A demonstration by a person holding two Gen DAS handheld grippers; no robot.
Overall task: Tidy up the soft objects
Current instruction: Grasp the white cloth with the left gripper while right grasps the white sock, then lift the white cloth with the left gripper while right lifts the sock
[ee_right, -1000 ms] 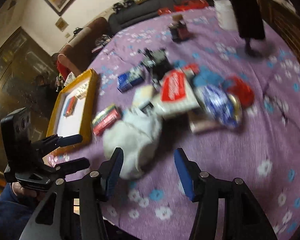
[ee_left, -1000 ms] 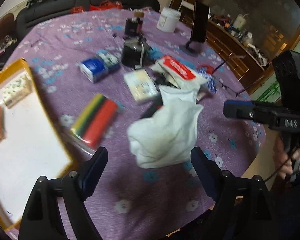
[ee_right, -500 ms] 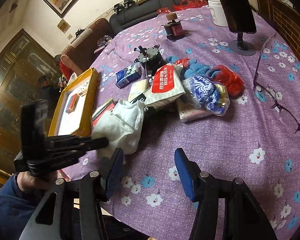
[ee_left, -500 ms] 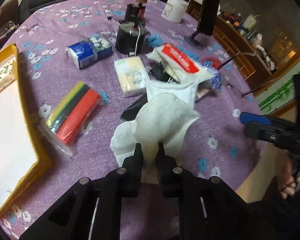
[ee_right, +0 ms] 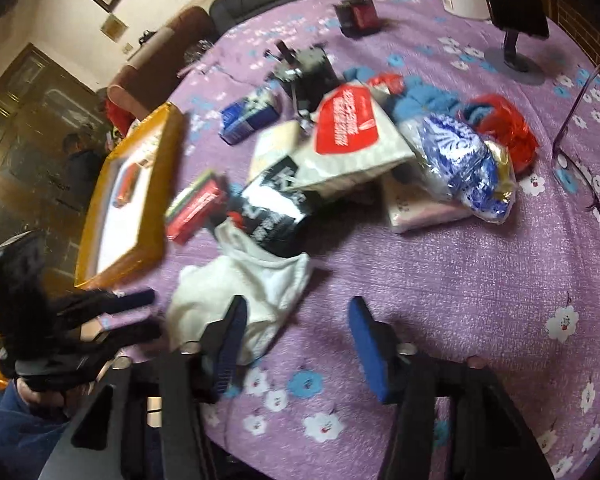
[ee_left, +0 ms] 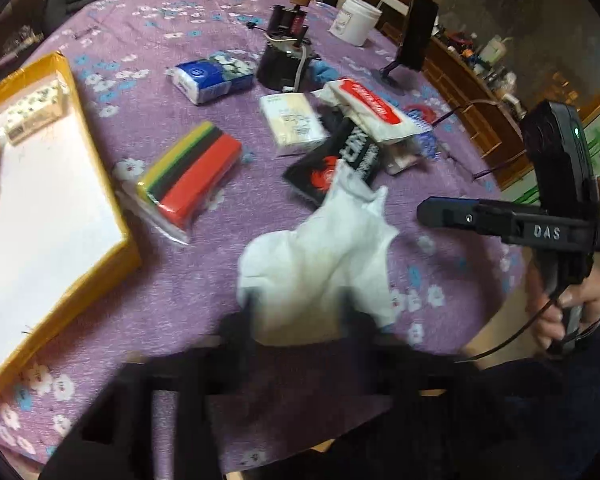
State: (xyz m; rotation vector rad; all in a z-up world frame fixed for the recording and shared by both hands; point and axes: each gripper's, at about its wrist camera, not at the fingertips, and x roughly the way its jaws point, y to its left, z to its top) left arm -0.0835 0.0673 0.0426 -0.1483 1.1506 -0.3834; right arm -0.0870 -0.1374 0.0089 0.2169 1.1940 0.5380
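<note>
Left gripper (ee_left: 300, 312) just reopened, white cloth (ee_left: 320, 264) loose between jaws, frame centre. Right gripper (ee_right: 296, 332) open, narrowing, empty.

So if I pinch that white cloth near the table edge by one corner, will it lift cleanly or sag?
The white cloth lies crumpled in loose folds, so it will probably droop rather than hold shape. It looks thin, likely light. One end lies against the black packet, so lifting may nudge that packet. The left hand-held gripper has just been opening, its jaws blurred on either side of the cloth.
</note>
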